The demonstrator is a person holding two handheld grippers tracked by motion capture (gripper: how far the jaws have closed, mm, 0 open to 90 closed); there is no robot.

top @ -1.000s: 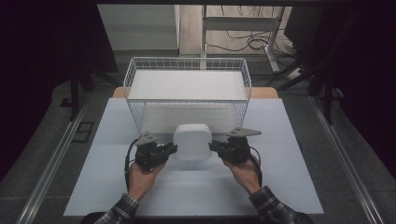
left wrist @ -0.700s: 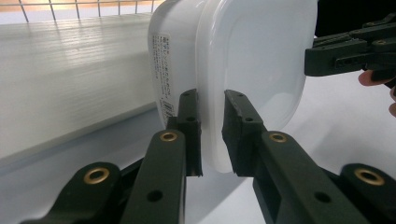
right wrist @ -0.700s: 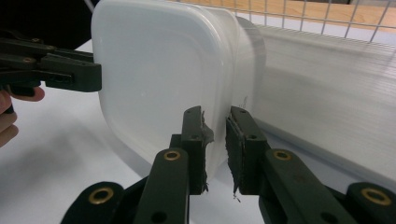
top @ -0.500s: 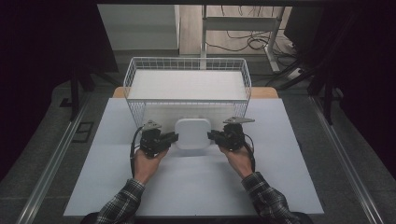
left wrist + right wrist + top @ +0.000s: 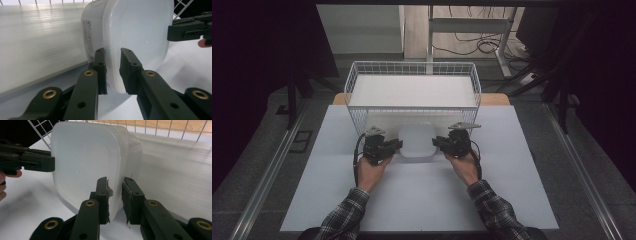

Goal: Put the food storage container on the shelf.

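A white plastic container (image 5: 417, 140) with rounded corners hangs between my two grippers, just in front of the wire basket's (image 5: 412, 64) front wall. My left gripper (image 5: 394, 146) is shut on its left rim and my right gripper (image 5: 439, 142) on its right rim. In the left gripper view the jaws (image 5: 112, 53) pinch the edge of the container (image 5: 135, 30), and the right gripper (image 5: 190, 30) shows beyond it. The right gripper view has the jaws (image 5: 115, 182) clamped on the container (image 5: 85, 162), with the left gripper (image 5: 27, 160) opposite.
The white wire basket has a white liner (image 5: 412, 91) and stands at the back of the white table (image 5: 422, 200). Beyond it are a wooden edge (image 5: 494, 99) and a dark floor with cables. Metal rails (image 5: 267, 175) run along both sides of the table.
Both hands have carried the container forward, away from the person, toward the basket's front wall. Both grippers stay shut on it.
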